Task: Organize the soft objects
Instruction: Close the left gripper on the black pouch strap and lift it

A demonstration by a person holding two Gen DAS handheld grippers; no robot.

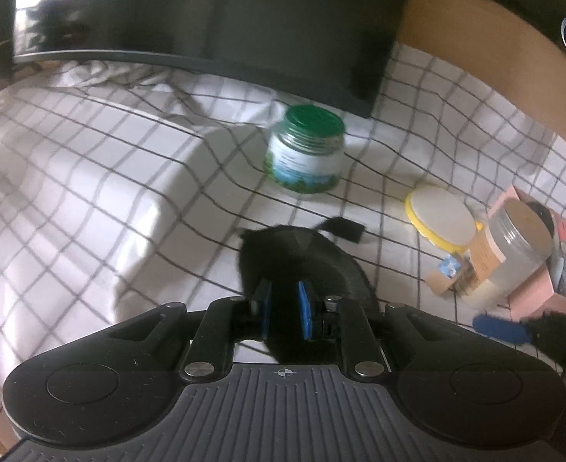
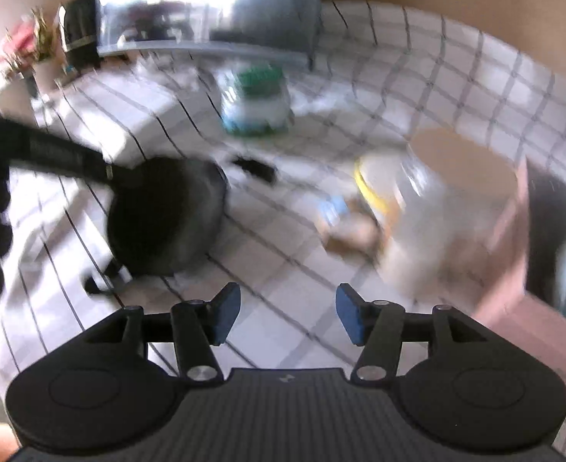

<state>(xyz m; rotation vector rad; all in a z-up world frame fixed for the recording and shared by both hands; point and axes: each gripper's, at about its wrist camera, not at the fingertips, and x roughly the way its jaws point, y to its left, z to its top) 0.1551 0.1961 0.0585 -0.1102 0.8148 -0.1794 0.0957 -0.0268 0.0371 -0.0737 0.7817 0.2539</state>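
The left gripper (image 1: 283,310) is clamped on a black soft pouch (image 1: 294,258), apparently lifting it off the checked cloth (image 1: 90,192) for sorting. The right gripper (image 2: 287,313), tilted downward, has its 2 fingers apart, holding nothing. Farther back stands a green-lidded jar (image 1: 306,150).

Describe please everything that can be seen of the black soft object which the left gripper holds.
The black soft object looks like a padded fabric piece, perhaps an eye mask, rounded and matte. A strap with a flat black tab trails from its far edge. The left gripper has its jaws shut on its near part. In the right wrist view it hangs as a dark rounded pad above the checked cloth; whether it touches the cloth cannot be told.
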